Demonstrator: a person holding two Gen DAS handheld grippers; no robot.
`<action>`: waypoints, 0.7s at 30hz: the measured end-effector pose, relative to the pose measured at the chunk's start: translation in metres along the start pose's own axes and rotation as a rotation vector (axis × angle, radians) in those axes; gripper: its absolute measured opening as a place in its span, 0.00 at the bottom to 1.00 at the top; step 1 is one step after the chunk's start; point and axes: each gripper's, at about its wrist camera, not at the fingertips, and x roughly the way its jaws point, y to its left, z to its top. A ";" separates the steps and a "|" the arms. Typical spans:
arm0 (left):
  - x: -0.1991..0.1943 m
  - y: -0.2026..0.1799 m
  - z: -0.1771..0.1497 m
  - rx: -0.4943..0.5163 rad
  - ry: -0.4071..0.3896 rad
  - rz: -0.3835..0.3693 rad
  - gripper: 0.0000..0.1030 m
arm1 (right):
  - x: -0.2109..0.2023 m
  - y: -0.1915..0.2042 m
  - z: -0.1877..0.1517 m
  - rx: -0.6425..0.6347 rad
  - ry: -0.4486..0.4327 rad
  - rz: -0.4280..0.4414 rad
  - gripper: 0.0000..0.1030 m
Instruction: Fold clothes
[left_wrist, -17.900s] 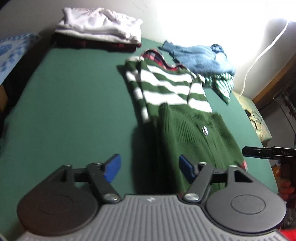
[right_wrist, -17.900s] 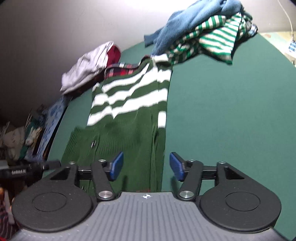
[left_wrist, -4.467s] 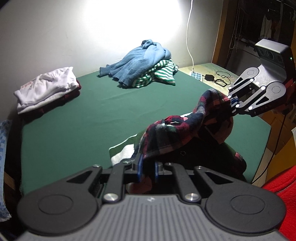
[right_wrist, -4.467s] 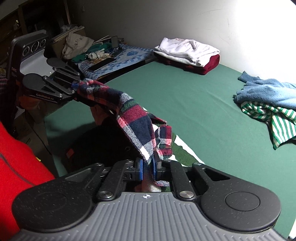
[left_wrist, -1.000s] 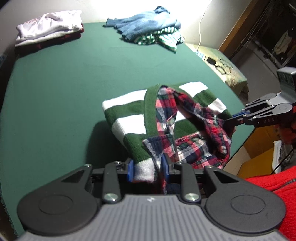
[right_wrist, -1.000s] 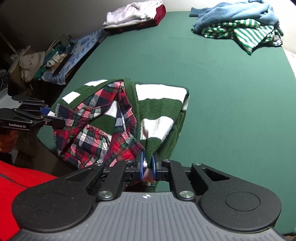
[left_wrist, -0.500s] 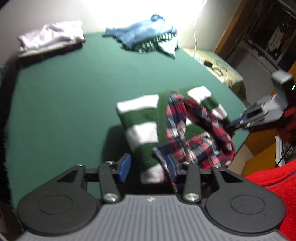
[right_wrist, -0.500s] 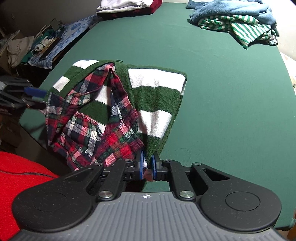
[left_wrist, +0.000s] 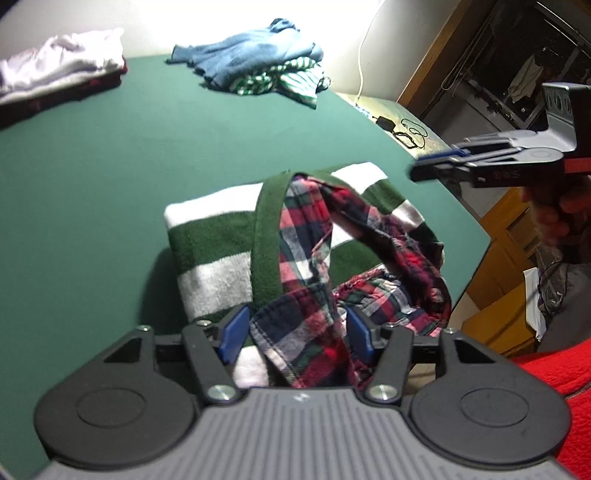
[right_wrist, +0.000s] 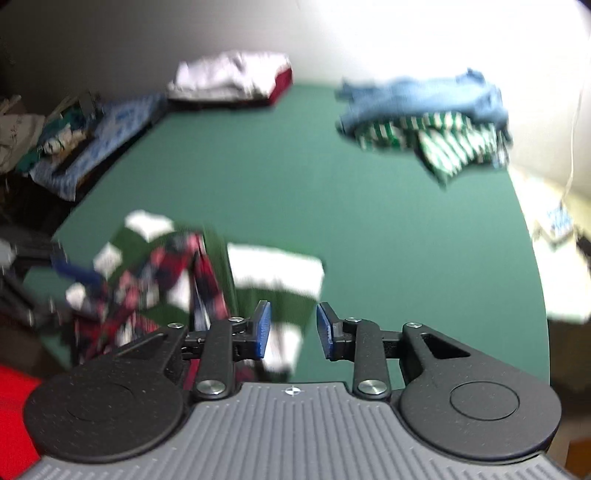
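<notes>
Setting: green-covered surface (left_wrist: 92, 177) under harsh light from the far wall, clutter along both sides.
Left tool (left_wrist: 295, 334): jaws opening around a hanging fold of the plaid shirt (left_wrist: 314, 295); the cloth sits between the blue pads, which stand clear of it on both sides.
Right tool (right_wrist: 291, 330): jaws opening, pads apart, nothing pinched; the white-and-green edge of the sweater shows through the gap from below. In the left wrist view this tool (left_wrist: 424, 170) hovers past the surface's right edge, gripped by a hand (left_wrist: 554, 218).
Person: red sleeve (left_wrist: 554, 376) at the frame's lower right.
Striped sweater (left_wrist: 221, 236): green and white, folded, lying at the near edge of the surface; the right wrist view is motion-blurred.
Plaid shirt, position: bunched red, navy and white flannel, draped over the sweater's right half and spilling toward the near edge.
Middle ground: bare green cloth.
Far left: folded white garment (left_wrist: 59, 62) stacked on a dark red one (left_wrist: 74, 92).
Far centre: blue garment (left_wrist: 255, 51) heaped on a green-and-white striped top (left_wrist: 291, 79), unfolded.
Far right: white cable (left_wrist: 364, 48) running down the wall.
</notes>
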 end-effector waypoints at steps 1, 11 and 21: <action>0.001 0.001 0.000 -0.002 0.003 -0.002 0.55 | 0.009 0.006 0.002 -0.023 -0.019 -0.009 0.26; 0.008 -0.004 -0.007 -0.006 -0.011 -0.036 0.74 | 0.061 0.004 0.000 0.045 -0.052 -0.027 0.22; -0.034 0.006 0.019 0.057 -0.091 -0.043 0.67 | 0.058 -0.003 -0.007 0.102 -0.040 -0.055 0.23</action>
